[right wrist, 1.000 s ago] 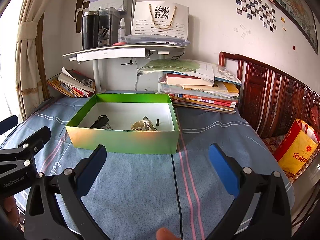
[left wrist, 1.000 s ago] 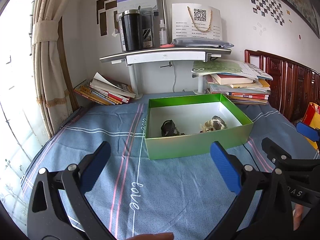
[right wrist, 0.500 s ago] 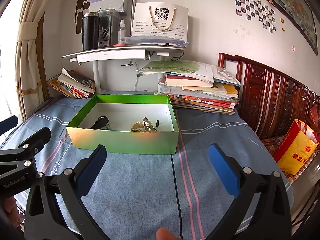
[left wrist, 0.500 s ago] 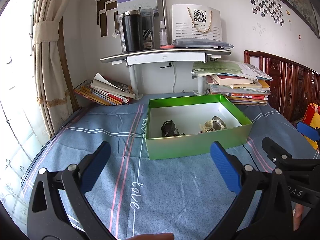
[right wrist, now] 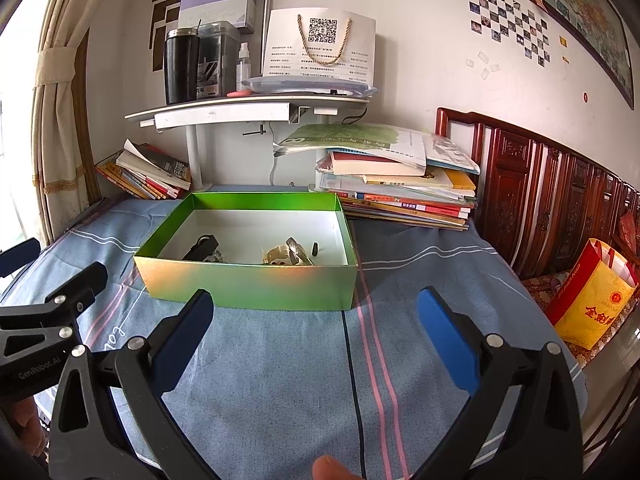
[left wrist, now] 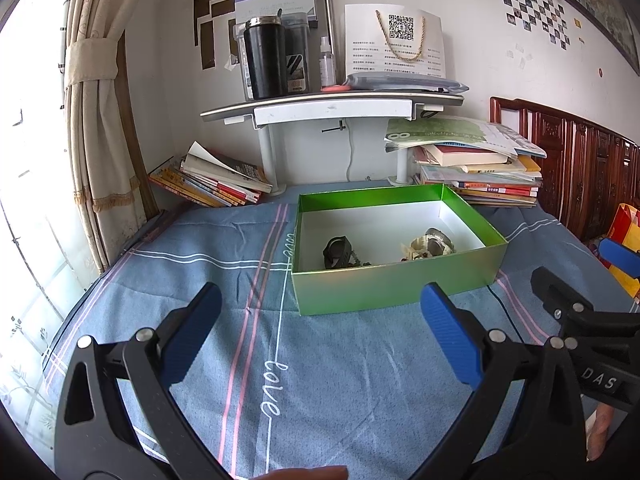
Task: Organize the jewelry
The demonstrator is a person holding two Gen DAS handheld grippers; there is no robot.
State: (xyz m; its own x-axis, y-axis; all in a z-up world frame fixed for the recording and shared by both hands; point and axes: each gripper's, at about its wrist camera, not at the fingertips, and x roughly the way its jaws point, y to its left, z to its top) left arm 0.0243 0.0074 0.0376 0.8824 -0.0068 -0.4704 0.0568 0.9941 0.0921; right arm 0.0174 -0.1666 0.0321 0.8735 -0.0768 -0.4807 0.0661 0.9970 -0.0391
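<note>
A green box (left wrist: 394, 290) with a white inside stands on the blue striped cloth (left wrist: 224, 272). It holds a dark jewelry piece (left wrist: 338, 252) at left and a pale gold and silver heap (left wrist: 430, 243) at right. In the right wrist view the box (right wrist: 248, 286) shows the dark piece (right wrist: 203, 248) and the pale heap (right wrist: 286, 255). My left gripper (left wrist: 320, 336) is open and empty, hovering in front of the box. My right gripper (right wrist: 314, 338) is open and empty, also in front of the box.
A grey shelf (left wrist: 332, 106) with a black flask (left wrist: 264, 58) stands behind the box. Book stacks lie at back left (left wrist: 208, 182) and back right (left wrist: 476, 172). A wooden headboard (right wrist: 560, 192) and a yellow-red bag (right wrist: 590, 304) are at right.
</note>
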